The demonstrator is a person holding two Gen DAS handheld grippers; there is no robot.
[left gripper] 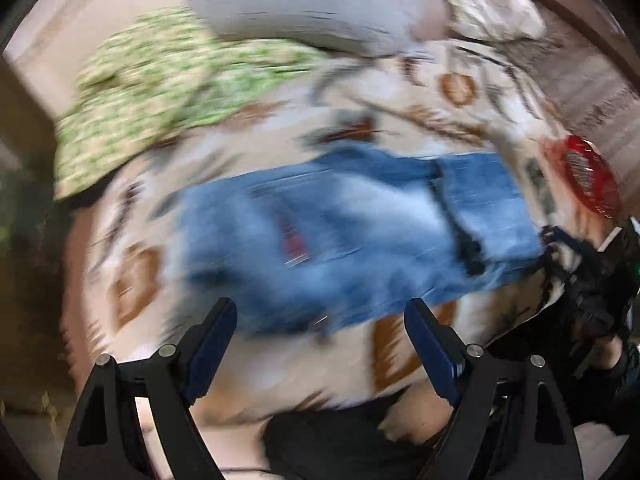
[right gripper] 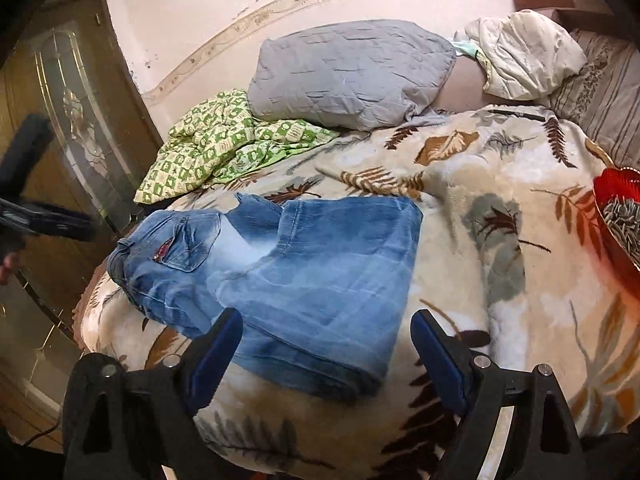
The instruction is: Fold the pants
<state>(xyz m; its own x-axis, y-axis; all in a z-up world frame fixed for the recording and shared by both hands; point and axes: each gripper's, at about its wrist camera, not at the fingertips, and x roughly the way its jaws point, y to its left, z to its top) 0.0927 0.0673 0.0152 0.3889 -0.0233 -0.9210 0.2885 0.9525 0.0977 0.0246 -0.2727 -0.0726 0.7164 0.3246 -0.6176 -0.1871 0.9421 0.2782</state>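
Folded jeans (right gripper: 288, 276) on leaf-print blanket (right gripper: 480, 208).
We find left gripper (left gripper: 320, 320) and right gripper (right gripper: 326, 332) jaws wide apart, holding nothing.

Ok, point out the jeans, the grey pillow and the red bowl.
jeans (right gripper: 320, 264): right wrist view, on the folded leg panel.
grey pillow (right gripper: 348, 68): right wrist view, middle of its top face.
red bowl (right gripper: 612, 190): right wrist view, on its near rim.

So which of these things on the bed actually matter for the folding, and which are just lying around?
For the job: jeans, left gripper, right gripper.

Lying about: grey pillow, green checked cloth, red basket, white bundle, leaf-print blanket.
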